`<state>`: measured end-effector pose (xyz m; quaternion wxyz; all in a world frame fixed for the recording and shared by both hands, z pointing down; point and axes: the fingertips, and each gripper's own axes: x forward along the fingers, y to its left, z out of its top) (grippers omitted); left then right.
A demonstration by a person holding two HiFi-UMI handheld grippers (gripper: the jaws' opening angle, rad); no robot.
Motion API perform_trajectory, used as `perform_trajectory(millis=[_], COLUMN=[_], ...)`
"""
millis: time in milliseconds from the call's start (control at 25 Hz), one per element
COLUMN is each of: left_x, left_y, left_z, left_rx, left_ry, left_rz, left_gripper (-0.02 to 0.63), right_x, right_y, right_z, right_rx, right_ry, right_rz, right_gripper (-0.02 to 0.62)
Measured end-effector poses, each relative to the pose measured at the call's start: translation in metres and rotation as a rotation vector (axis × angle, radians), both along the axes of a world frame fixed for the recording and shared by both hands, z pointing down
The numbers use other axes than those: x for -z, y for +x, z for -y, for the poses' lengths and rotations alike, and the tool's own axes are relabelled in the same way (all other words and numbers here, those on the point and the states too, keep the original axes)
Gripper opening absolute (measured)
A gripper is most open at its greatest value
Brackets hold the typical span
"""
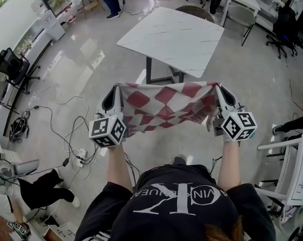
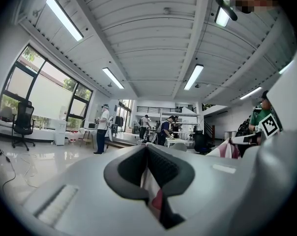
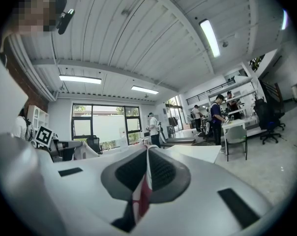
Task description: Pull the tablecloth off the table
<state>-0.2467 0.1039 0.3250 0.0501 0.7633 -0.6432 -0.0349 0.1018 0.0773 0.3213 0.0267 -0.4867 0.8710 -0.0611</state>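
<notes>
Open workroom with a pale glossy floor (image 1: 81, 49); the white marbled surface (image 1: 176, 34) stands bare, well apart from the person (image 1: 176, 205). The red-and-white chequered cloth (image 1: 166, 104) is off the surface altogether: it hangs in the air in front of the person, stretched between the two grippers, its middle sagging in loose folds. Left gripper (image 1: 115, 92): closed on the cloth's left end; the left gripper view shows a strip of fabric pinched between the pads. Right gripper (image 1: 220, 93): closed on the right end, with red-and-white fabric likewise nipped between its pads in the right gripper view. Both point level, away from the body and towards the surface. Judged progress: the pull itself appears finished, since no part of the cloth touches or overhangs the surface. What may be left is only disposal of the cloth, by folding it or setting it down somewhere; the task sentence asks for neither. Other people and desks stand at the far end of the room, well apart from the work
</notes>
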Motion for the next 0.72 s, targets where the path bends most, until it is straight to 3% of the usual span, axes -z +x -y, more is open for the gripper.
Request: perform_trajectory(millis=[720], left_x=[-0.004], left_y=[0.006], left_z=[0.011], left_rx=[0.019], left_ry=[-0.005], left_rz=[0.002], left_gripper=[0.015], right_x=[-0.006], right_y=[0.005], right_z=[0.005], right_rx=[-0.006], right_ry=[0.023], right_rz=[-0.053], right_gripper=[0.014])
